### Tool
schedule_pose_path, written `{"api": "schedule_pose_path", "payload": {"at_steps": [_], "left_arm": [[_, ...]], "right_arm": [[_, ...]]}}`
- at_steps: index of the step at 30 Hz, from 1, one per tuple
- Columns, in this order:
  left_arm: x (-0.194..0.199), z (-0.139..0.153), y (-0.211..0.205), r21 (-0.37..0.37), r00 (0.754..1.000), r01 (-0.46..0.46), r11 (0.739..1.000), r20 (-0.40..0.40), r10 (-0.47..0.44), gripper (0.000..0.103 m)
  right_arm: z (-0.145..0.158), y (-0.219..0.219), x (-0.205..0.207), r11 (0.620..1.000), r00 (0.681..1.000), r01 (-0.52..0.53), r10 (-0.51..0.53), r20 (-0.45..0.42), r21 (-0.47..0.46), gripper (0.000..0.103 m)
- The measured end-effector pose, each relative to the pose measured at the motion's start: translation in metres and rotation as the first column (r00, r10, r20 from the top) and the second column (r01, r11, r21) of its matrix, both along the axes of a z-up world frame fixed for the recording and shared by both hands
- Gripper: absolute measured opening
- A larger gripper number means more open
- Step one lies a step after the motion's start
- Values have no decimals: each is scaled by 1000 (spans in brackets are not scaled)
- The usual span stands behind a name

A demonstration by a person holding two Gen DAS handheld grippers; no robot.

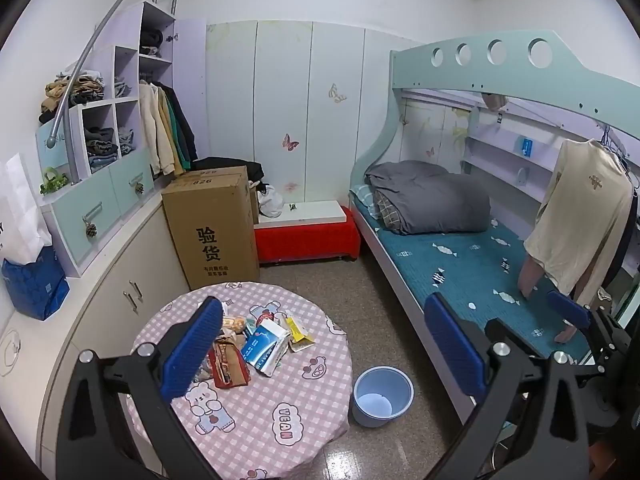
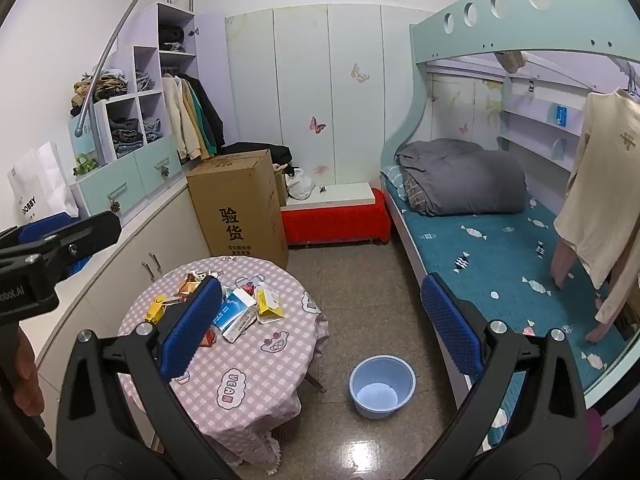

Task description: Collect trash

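A pile of trash (image 1: pixel 256 340) lies on the round table with the pink checked cloth (image 1: pixel 280 420): a blue-white carton, yellow packets, red-brown wrappers. My left gripper (image 1: pixel 324 348) hovers above the table's near side, open, nothing between its blue pads. In the right wrist view the same trash (image 2: pixel 236 308) sits on the table (image 2: pixel 248 380), and my right gripper (image 2: pixel 322 324) is open and empty, held above and back from it. A light-blue bucket (image 1: pixel 382 396) (image 2: pixel 382 386) stands empty on the floor right of the table.
A tall cardboard box (image 1: pixel 212 224) and a red bench (image 1: pixel 308 236) stand behind the table. The bunk bed (image 1: pixel 480 272) runs along the right, with a cream shirt (image 1: pixel 580 216) hanging over it. Low cabinets (image 1: pixel 120 280) line the left wall. A person's hand (image 2: pixel 24 364) shows at the left edge.
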State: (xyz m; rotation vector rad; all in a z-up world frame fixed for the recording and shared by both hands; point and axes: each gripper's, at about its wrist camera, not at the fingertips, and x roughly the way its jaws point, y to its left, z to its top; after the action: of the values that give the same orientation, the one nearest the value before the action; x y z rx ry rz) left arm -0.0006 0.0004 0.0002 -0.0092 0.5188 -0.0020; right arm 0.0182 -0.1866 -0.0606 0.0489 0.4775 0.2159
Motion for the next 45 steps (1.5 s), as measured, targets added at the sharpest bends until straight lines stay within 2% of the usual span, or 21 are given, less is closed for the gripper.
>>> {"api": "schedule_pose_path", "payload": {"at_steps": [23,28,34,40,45], "left_arm": [[0,0,0,2,1000,2,1000,-7,-2,99],[6,-16,-2,2,1000,0,1000,-9,0,99],[6,-16,-2,3,1000,0,1000,-11,0,99],[11,-37,-1,5,1000,0,1000,-19,0,99],[13,-39,-1,6,1000,-1,1000,-25,1,99]], "right_arm": [[-5,2,2,1000,1000,-2,2,-7,2,97],[-5,1,3,1000,1000,-1,1,-9,4,97],[-16,5,9,1000,1000,0,0,-18,8,97],[-19,3,12,1000,1000,-1,2,-30,14,97],[-18,1,14,1000,999,-2,3,-34,19,97]]}}
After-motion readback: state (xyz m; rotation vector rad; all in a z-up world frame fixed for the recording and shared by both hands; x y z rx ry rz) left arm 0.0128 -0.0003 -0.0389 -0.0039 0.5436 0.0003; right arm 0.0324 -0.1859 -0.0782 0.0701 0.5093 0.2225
